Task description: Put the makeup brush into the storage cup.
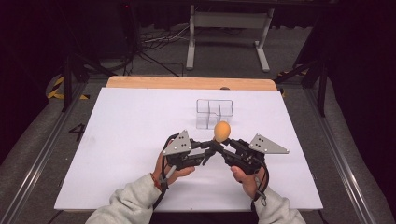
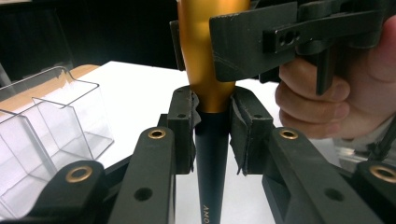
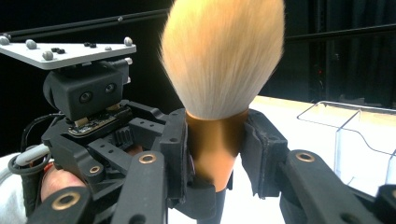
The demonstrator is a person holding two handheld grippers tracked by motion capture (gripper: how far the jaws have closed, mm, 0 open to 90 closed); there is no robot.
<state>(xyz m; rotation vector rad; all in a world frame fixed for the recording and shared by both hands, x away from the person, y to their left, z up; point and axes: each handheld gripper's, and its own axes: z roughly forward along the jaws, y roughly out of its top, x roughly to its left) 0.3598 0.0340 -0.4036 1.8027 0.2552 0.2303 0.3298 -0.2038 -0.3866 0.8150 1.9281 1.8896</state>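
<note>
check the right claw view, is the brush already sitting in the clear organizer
No, the brush stands upright between the right claw pads, gripped at its copper collar, while the clear organizer sits apart on the table to the right.

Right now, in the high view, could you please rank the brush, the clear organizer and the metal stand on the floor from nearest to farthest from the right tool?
1. Brush: held in the right tool.
2. Organizer: just behind, mid-table.
3. Stand: beyond the table, on the floor.
</note>
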